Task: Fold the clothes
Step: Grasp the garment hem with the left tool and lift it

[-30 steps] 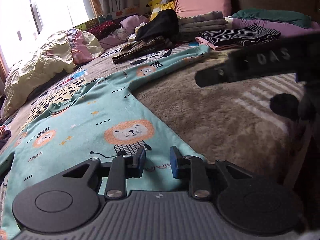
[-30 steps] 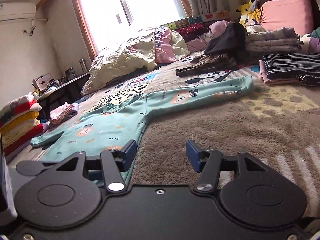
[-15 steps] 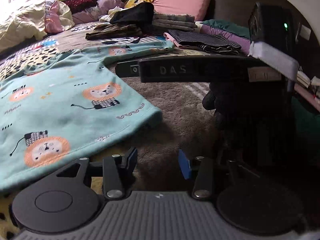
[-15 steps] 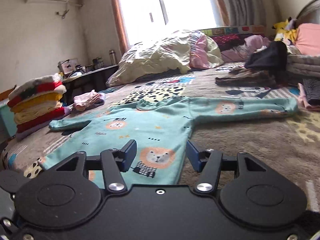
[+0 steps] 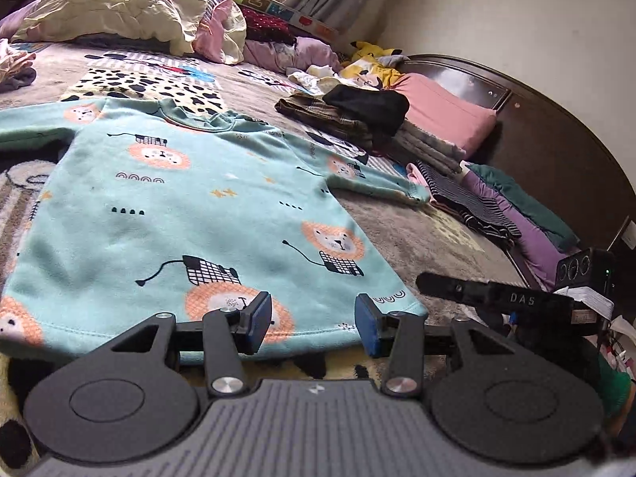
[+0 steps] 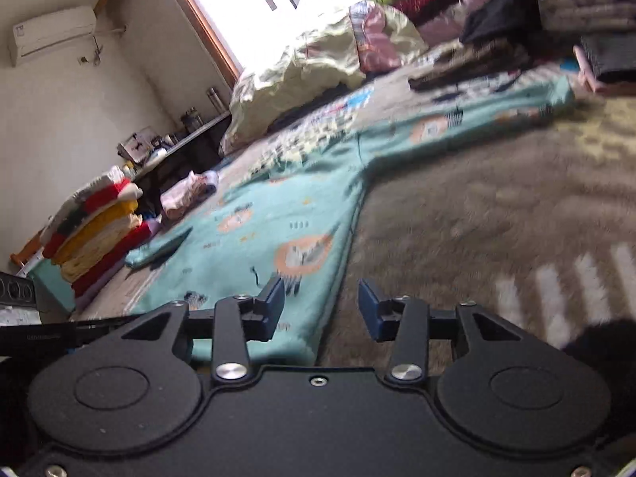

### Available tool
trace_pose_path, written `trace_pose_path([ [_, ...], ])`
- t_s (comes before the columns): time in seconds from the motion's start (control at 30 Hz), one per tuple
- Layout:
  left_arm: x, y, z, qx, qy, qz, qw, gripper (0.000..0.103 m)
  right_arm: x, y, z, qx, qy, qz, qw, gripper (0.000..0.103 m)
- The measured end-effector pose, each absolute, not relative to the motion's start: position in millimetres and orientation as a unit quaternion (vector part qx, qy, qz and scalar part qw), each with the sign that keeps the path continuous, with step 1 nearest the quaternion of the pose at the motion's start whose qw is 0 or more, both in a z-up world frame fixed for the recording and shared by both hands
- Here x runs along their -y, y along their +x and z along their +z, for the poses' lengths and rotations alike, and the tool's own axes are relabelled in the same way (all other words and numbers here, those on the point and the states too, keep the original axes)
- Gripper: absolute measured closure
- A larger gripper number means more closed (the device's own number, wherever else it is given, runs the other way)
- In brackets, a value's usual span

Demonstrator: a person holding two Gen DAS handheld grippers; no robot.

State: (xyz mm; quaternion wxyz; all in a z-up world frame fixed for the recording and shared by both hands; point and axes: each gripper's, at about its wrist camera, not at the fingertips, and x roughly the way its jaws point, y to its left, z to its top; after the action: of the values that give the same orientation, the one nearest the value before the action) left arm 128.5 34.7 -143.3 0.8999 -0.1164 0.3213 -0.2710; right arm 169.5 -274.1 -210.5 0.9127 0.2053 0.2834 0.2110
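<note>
shirt (image 5: 206, 206): teal lion-print top spread flat on the grey bed blanket (image 5: 429, 238), 2 sleeves out | left gripper (image 5: 314, 324): jaws apart, empty, at the shirt's bottom hem | right gripper (image 6: 322, 310): jaws apart, empty, over the shirt's hem corner | folded stack (image 6: 95, 230): beyond the shirt's far sleeve
</note>
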Motion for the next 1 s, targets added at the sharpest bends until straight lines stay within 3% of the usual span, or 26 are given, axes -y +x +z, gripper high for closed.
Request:
trace_pose_path([
  [0.1, -32.1, 134.3, -143.5, -0.325, -0.118, -0.263, 0.901, 0.059, 240.9, 162.2, -212.7, -0.316, 0.079, 0.206, 0.923, 0.066],
  [0.23, -52.1, 140.2, -139.4, -0.311, -0.141, -0.227, 0.912, 0.057, 237.9, 150.8, -195.9, -0.298, 0.056, 0.191, 0.934, 0.062],
  [0.37, -109.6, 153.1, -139.6, -0.283, -0.221, -0.135, 0.924, 0.049, 238.2, 145.2, -176.0, -0.205, 0.059, 0.178, 0.961, 0.057],
  [0.63, -230.4, 161.7, -152.3, -0.248, -0.358, 0.060, 0.898, 0.049, 181.0, 186.0, -184.8, -0.194, -0.050, 0.229, 0.953, 0.054],
  [0.87, -322.8, 191.8, -150.8, -0.208, -0.460, 0.120, 0.855, 0.050, 225.7, 239.4, -192.7, -0.211, 0.037, 0.160, 0.963, 0.054],
  [1.0, -369.3, 222.4, -152.0, -0.202, -0.503, 0.132, 0.830, 0.055, 248.9, 261.1, -200.3, -0.220, 0.101, 0.127, 0.962, 0.052],
])
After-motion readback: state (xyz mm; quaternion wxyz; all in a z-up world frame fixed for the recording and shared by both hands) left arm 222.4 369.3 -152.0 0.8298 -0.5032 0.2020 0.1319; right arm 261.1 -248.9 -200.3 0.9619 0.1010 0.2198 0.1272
